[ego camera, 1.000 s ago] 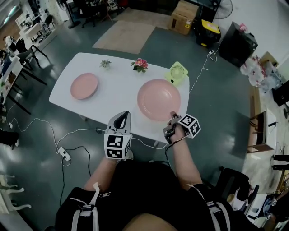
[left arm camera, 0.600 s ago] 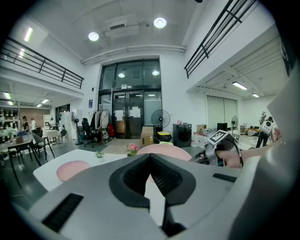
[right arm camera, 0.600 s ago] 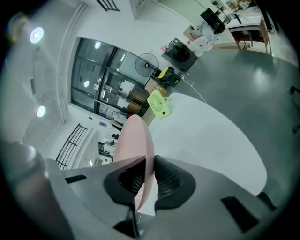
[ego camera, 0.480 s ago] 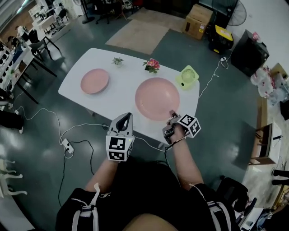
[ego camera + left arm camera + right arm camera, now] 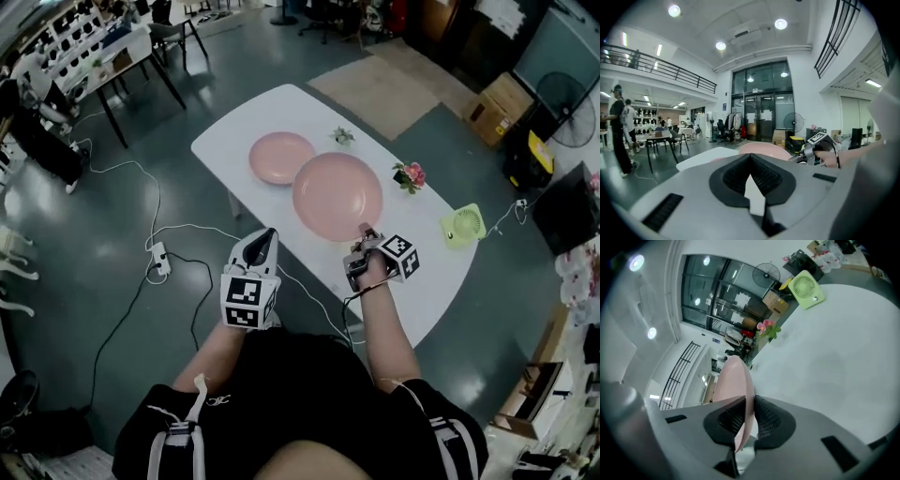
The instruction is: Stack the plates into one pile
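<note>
Now pinching large plate [image 5: 337, 195] in right gripper [image 5: 364, 231], small plate [image 5: 281, 157] just upper left; left gripper [image 5: 266, 234] pressed together.

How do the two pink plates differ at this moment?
The large plate is clearly wider than the small plate. The large plate's rim is clamped in the right gripper; the small plate lies ungripped on the table. Both are round and pink.
</note>
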{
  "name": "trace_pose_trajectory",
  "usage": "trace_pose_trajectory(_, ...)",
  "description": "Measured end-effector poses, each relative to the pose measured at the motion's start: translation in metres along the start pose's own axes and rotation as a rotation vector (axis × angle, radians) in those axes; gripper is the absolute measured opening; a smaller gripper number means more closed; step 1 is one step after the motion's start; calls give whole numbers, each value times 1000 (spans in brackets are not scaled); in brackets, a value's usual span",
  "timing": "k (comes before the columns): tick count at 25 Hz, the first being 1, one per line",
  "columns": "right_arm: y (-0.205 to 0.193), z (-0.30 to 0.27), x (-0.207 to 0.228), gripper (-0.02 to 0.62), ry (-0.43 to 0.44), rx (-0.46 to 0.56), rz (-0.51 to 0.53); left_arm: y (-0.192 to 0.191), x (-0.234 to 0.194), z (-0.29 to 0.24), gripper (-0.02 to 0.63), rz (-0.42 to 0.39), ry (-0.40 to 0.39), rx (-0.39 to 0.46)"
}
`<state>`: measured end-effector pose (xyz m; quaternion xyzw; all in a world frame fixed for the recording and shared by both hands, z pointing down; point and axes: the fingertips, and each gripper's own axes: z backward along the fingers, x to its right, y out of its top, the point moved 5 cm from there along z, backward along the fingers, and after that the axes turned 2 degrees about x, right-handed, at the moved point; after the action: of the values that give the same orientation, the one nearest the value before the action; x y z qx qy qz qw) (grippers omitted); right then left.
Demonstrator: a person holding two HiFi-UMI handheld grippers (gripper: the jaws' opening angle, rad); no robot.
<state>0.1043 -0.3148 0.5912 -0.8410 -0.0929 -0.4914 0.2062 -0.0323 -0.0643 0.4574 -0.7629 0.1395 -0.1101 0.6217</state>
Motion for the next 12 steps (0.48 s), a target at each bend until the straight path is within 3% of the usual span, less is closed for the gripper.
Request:
trace_pose_trajectory(6,-55,-109,-54,60,23,-73,43,-8,-103,-2,14,46,125,8)
trace_pose_trajectory(12,-87,-200,-87,61,7,-82,11,-6,-179,-14,14,53,173,4)
